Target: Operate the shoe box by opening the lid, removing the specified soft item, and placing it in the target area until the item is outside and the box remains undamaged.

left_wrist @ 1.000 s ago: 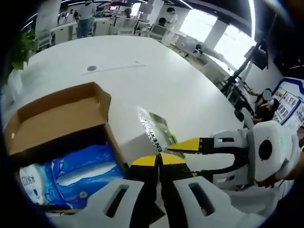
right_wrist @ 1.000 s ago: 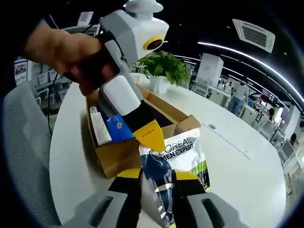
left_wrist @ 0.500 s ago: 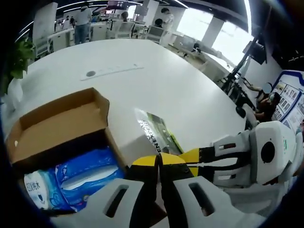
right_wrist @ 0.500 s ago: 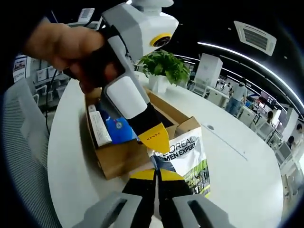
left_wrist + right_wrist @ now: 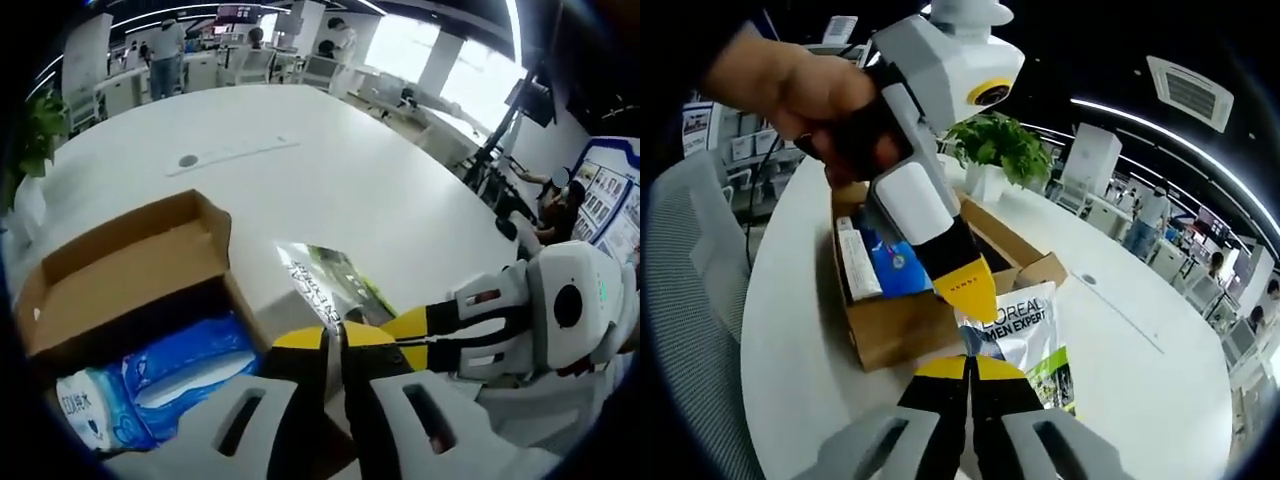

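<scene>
Open-plan office beyond a wide white round bench (image 5: 330, 170), bare across its far half and out to the curved edge. Brown shoe box (image 5: 905, 325) near the bench's edge, lid flap open, blue tissue packs (image 5: 170, 365) inside. Soft L'Oreal pouch (image 5: 1025, 335) flat on the bench, touching the box corner. Left gripper (image 5: 333, 335) and right gripper (image 5: 970, 368) fingers pressed together, nothing visibly between them, tips by the pouch.

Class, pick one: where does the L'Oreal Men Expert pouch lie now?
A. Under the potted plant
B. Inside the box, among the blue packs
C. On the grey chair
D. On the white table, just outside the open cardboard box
D: the pouch lies on the white table beside the open cardboard box.
</scene>
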The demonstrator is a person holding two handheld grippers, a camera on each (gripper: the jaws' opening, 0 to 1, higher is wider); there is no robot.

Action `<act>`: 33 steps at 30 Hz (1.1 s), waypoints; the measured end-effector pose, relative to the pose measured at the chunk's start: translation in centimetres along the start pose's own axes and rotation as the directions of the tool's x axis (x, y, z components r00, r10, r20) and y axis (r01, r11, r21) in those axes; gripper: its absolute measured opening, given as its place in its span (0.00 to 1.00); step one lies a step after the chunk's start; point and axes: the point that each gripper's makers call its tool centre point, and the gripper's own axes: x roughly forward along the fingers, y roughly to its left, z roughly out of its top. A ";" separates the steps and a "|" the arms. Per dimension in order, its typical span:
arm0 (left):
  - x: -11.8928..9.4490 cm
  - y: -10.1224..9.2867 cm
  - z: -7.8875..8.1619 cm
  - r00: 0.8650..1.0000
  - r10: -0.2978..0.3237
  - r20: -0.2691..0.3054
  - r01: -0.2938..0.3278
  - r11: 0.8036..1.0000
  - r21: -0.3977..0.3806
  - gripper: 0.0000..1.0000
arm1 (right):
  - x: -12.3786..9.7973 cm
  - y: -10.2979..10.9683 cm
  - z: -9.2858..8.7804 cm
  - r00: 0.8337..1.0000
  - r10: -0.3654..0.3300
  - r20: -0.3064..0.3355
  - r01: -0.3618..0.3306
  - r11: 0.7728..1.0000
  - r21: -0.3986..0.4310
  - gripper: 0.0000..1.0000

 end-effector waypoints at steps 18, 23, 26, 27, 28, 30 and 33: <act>-2.2 0.4 1.2 0.997 -0.040 0.063 0.038 0.999 0.034 0.11 | 0.4 0.9 -0.8 0.997 0.066 -0.029 -0.068 0.996 -0.062 0.00; -3.3 0.6 1.7 0.995 -0.043 0.089 0.039 0.998 0.046 0.12 | 0.7 1.1 -1.4 0.996 0.078 -0.051 -0.083 0.993 -0.086 0.00; -4.3 1.2 2.0 0.992 -0.038 0.117 0.033 0.999 0.040 0.12 | 1.0 1.2 -1.9 0.994 0.088 -0.069 -0.095 0.990 -0.101 0.00; -4.5 1.4 2.0 0.992 -0.035 0.122 0.031 0.999 0.035 0.12 | 1.1 1.1 -2.0 0.993 0.089 -0.074 -0.097 0.990 -0.105 0.00; -4.7 1.6 2.0 0.992 -0.032 0.126 0.029 0.999 0.032 0.12 | 1.2 1.1 -2.2 0.993 0.093 -0.079 -0.101 0.989 -0.107 0.00; -5.3 2.2 2.0 0.990 -0.023 0.136 0.020 1.000 0.023 0.13 | 1.3 1.2 -2.3 0.991 0.098 -0.085 -0.108 0.988 -0.112 0.00; -6.1 3.2 1.9 0.988 -0.009 0.154 0.008 1.000 0.006 0.13 | 1.6 1.3 -2.7 0.989 0.110 -0.100 -0.122 0.985 -0.125 0.00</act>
